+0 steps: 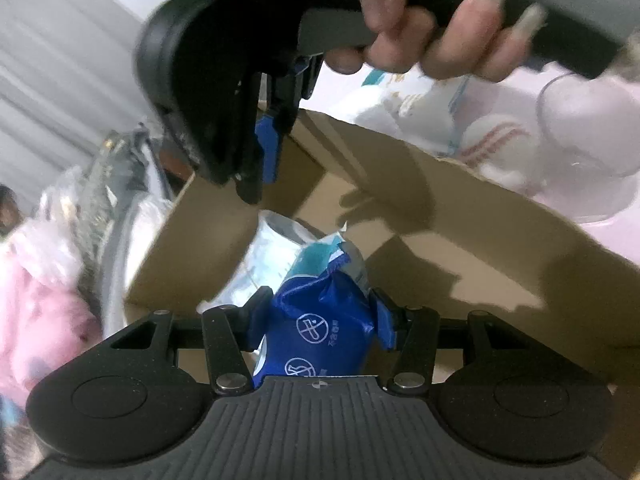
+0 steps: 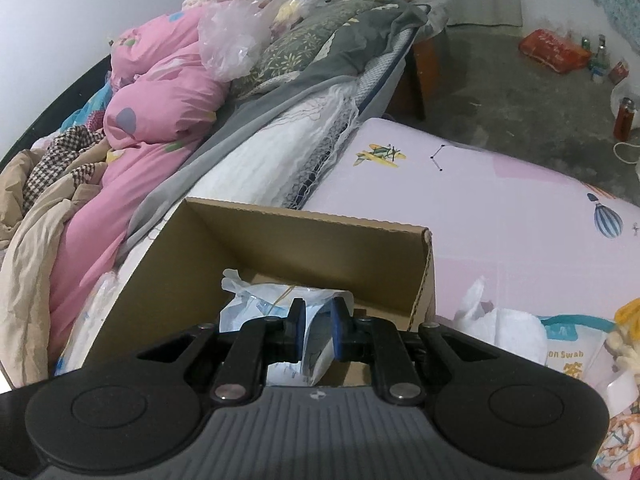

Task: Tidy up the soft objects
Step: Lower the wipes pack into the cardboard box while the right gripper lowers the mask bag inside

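1. Jaws of the left gripper (image 1: 318,312), at the lower centre of the left wrist view, are clenched on a blue soft pack (image 1: 320,320), which bulges between the pads; the pack hangs over the cardboard box (image 1: 460,216).
2. Jaws of the right gripper (image 2: 318,330), at the lower centre of the right wrist view, stand nearly closed and appear to pinch the thin plastic of a pale wrapped packet (image 2: 272,304) lying inside the box.
3. Handling, as a judgement: both packs look light, crushable and slick-skinned; a hold across the full body, not on loose film, should slip less.
4. Beyond the box, at right, a cotton swab packet (image 2: 568,354) rests on the pink sheet (image 2: 500,200).
5. At upper left lies a pink quilt (image 2: 160,92).
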Tool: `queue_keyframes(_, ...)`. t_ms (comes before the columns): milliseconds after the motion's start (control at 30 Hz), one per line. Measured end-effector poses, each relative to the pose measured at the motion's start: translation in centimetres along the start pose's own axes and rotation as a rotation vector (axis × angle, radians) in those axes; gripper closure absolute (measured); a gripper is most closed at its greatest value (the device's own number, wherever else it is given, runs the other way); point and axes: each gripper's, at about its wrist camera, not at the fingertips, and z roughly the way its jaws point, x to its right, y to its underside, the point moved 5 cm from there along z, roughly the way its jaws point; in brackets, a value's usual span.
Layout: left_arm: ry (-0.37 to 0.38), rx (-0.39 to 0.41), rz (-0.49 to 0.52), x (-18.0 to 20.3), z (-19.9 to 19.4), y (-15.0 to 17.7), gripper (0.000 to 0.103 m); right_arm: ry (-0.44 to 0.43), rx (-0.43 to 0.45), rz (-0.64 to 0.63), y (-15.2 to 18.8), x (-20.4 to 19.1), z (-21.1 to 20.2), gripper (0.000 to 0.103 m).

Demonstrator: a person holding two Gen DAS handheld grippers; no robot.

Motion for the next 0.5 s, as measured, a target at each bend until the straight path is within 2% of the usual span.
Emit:
queue_keyframes(67,-0.035,0.011,0.019,-0.1,0.9,-0.3,0.051,-0.012,0.006,-0.006,0.3,0.1,-0.2,0.088)
queue_keyframes(233,-0.142,0.053,0.238,2.0,3.0,0.0,0.051,-0.030,0.015,0.001,0.4,0.2,-0.7,0.088)
queue_keyframes(300,-0.145,0.054,0.316,3.0,3.4,0.5,0.049,-0.028,0.017,-0.002,0.4,0.1,-0.8,0.088)
queue_keyframes(400,-0.094,0.042,0.306,3.0,3.2,1.0,0.042,-0.010,0.021,-0.020,0.7,-0.2,-0.8,0.088)
queue_keyframes(467,-0.071,0.051,0.255,2.2,2.1,1.2,0.027,0.000,0.024,-0.035,0.9,-0.4,-0.8,0.088)
queue_keyframes(500,-0.058,0.060,0.232,1.7,1.4,1.3,0.024,0.003,0.025,-0.041,0.9,-0.5,-0.8,0.088)
